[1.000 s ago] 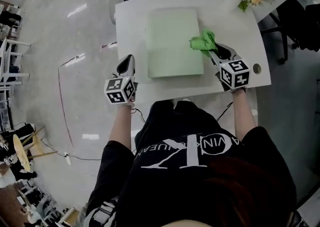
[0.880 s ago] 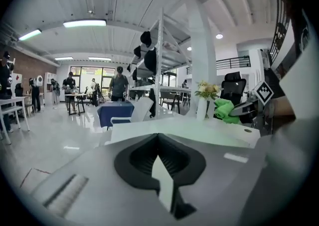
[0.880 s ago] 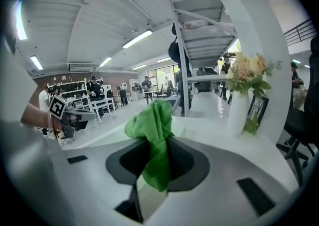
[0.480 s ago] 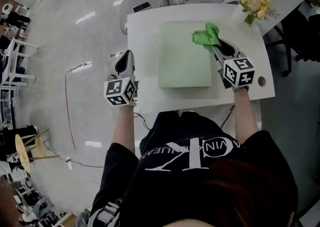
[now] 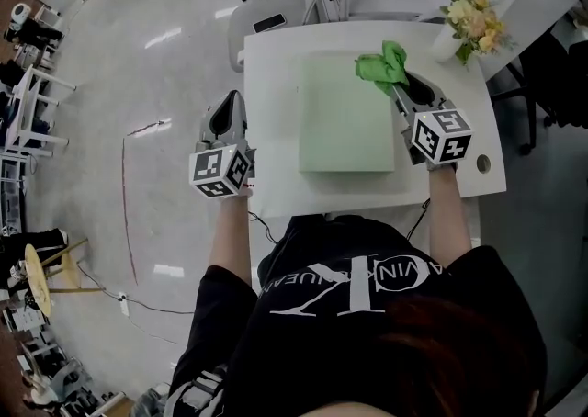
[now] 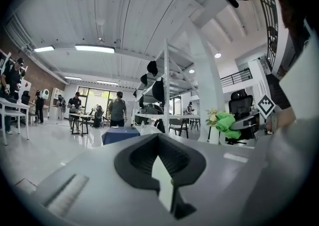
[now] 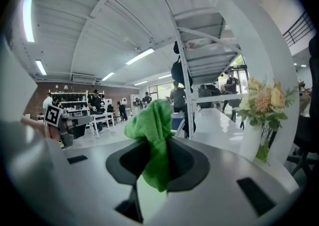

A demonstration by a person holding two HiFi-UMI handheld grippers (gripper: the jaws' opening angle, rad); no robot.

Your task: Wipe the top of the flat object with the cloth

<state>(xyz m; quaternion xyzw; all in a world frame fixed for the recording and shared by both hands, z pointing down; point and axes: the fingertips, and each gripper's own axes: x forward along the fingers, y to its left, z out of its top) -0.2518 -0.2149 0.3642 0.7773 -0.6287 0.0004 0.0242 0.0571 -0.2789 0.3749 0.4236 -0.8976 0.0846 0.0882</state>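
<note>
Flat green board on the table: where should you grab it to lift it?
Likely the left edge of the flat green board, coming from the left. It lies flat and thin on the table, so only an edge fits between jaws. The left gripper is shut and empty on that side; the right gripper holds the cloth.

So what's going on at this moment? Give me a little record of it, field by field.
setting: table with flowers at its far right
flat object: pale green, lying on the table
cloth: green, over the flat object's far right corner
right gripper: shut on the cloth
left gripper: shut, empty, beside the table's left edge
</note>
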